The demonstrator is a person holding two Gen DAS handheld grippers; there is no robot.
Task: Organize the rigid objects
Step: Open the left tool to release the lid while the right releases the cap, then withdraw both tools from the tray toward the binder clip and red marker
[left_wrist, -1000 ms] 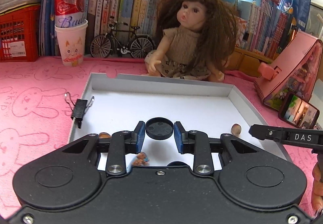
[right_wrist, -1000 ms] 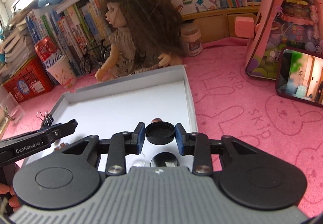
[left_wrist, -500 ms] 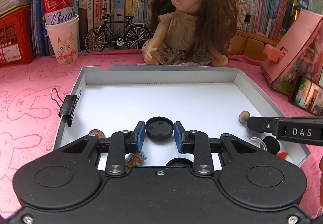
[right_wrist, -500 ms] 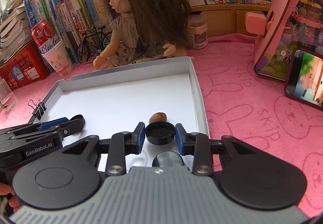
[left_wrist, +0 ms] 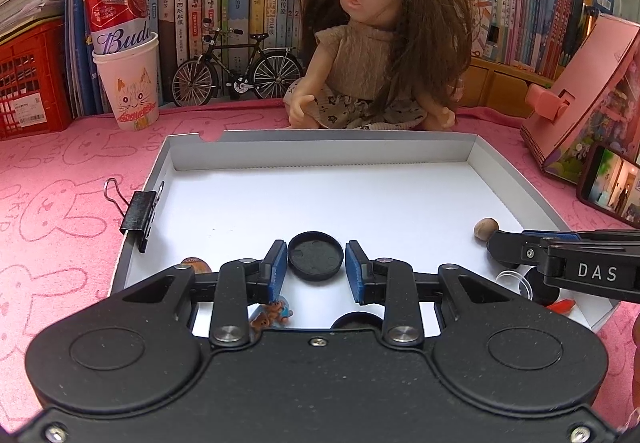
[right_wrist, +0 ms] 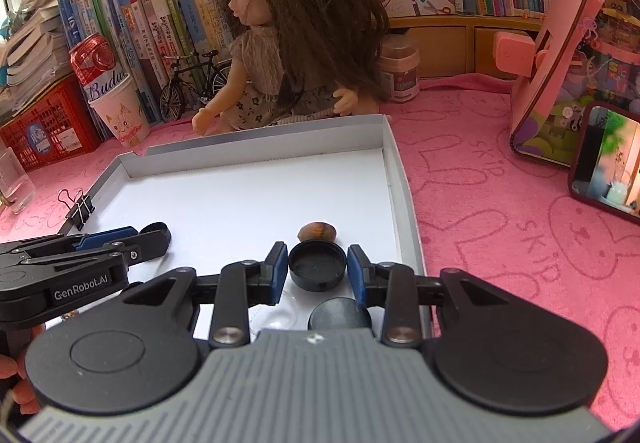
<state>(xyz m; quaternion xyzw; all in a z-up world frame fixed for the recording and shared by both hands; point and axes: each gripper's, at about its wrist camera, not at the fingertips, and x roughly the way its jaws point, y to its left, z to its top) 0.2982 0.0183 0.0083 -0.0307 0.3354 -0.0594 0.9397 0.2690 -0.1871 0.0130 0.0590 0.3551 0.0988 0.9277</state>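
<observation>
Left wrist view: the left gripper (left_wrist: 316,265) points down into a shallow white tray (left_wrist: 500,171) on the pink bench (left_wrist: 60,179). A round black cap (left_wrist: 316,256) lies between its blue fingers (left_wrist: 278,267). The fingers have just been opening; a thin gap shows on each side of the cap, so the pads no longer press it. A black binder clip (left_wrist: 138,211) is clamped on the tray's left wall. A small brown nut (left_wrist: 486,229) lies near the right wall, just beside the tip of the right gripper (left_wrist: 508,249), which enters from the right. A tiny bear figure (left_wrist: 272,313) lies under the left finger. A doll (left_wrist: 376,43) sits behind the tray; a red can (left_wrist: 118,9) stands in a paper cup (left_wrist: 128,87) at the back left.

Right wrist view: the right gripper (right_wrist: 318,267) also has a round black lid (right_wrist: 318,268) between its fingers (right_wrist: 356,271). These fingers have likewise just been opening; narrow gaps show on both sides, no grip. A brown nut (right_wrist: 317,231) rests on the tray floor just past the lid. A second black disc (right_wrist: 340,317) and a clear dome (right_wrist: 280,317) lie below the fingers. The left gripper (right_wrist: 156,239) reaches in from the left.
</observation>
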